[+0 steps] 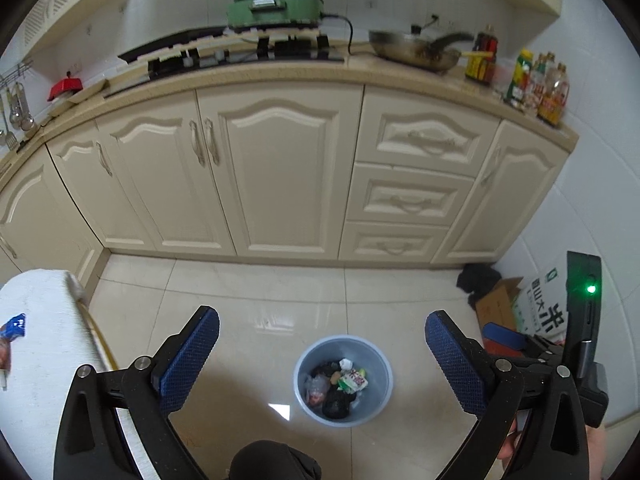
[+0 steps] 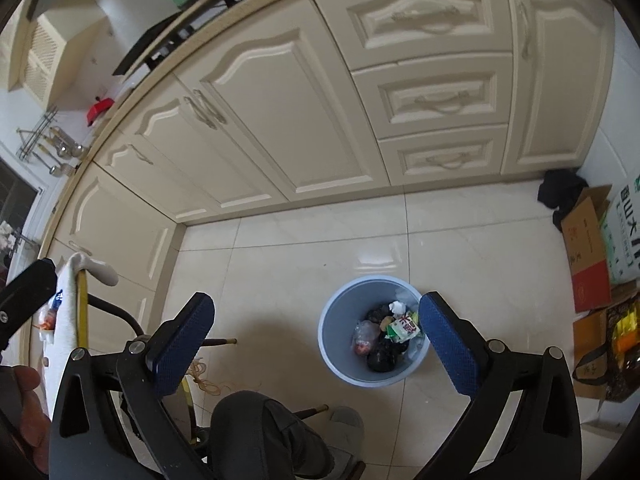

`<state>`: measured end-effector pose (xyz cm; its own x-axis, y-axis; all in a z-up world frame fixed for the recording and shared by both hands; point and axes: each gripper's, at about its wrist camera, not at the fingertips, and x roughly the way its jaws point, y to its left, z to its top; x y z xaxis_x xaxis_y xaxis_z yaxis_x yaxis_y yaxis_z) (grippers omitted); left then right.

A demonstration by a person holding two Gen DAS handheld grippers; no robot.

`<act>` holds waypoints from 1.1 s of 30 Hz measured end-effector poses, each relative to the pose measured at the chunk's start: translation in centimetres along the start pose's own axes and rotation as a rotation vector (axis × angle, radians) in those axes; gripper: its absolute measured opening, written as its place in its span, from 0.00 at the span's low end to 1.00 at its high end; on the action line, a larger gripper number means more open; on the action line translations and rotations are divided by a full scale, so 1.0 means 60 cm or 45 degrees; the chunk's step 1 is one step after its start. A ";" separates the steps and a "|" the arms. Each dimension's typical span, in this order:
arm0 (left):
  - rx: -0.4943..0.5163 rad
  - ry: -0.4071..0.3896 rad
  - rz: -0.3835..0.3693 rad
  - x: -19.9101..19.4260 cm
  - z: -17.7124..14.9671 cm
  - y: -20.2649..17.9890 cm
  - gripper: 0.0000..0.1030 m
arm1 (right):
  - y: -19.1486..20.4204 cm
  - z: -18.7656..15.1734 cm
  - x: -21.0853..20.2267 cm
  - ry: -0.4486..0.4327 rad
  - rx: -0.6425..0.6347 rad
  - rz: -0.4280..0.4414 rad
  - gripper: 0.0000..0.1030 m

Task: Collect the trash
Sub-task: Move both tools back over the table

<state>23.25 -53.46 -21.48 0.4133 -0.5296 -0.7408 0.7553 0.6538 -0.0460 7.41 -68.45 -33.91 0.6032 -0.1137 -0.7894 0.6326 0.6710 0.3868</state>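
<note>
A light blue waste bin (image 1: 304, 364) stands on the tiled floor and holds several pieces of trash, among them black bags, a white crumpled paper and a green-white wrapper (image 1: 353, 381). It also shows in the right wrist view (image 2: 340, 320). My left gripper (image 1: 322, 352) is open and empty, held above the bin. My right gripper (image 2: 316, 338) is open and empty, above the bin's left side; it also shows at the right edge of the left wrist view (image 1: 502, 336). A blue and red wrapper (image 1: 14, 326) lies on a white-covered surface (image 1: 40, 344) at my left.
Cream kitchen cabinets (image 1: 272, 176) run along the back, with a stove, a green cooker (image 1: 276, 4), a wok (image 1: 416, 50) and bottles on the counter. Cardboard boxes (image 2: 588, 248) and a black cloth (image 2: 560, 192) sit at the right wall. The person's knee (image 2: 256, 428) is below.
</note>
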 end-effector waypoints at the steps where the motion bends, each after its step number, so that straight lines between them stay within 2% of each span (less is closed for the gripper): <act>1: -0.003 -0.017 0.001 -0.014 -0.004 0.003 0.99 | 0.008 0.001 -0.007 -0.008 -0.010 0.002 1.00; 7: -0.041 -0.119 0.003 -0.129 -0.041 0.051 0.99 | 0.075 0.005 -0.059 -0.081 -0.083 0.037 1.00; 17: -0.168 -0.308 0.071 -0.342 -0.145 0.165 0.99 | 0.243 -0.004 -0.156 -0.210 -0.285 0.159 1.00; 25: -0.329 -0.443 0.216 -0.496 -0.256 0.264 0.99 | 0.415 -0.038 -0.206 -0.280 -0.486 0.296 1.00; 33: -0.491 -0.527 0.425 -0.622 -0.393 0.344 0.99 | 0.562 -0.092 -0.205 -0.283 -0.644 0.398 1.00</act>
<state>11.41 -7.46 -10.55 0.8134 -0.3788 -0.4414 0.3480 0.9250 -0.1526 18.64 -40.35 -13.77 0.8431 0.0308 -0.5368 0.1354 0.9541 0.2673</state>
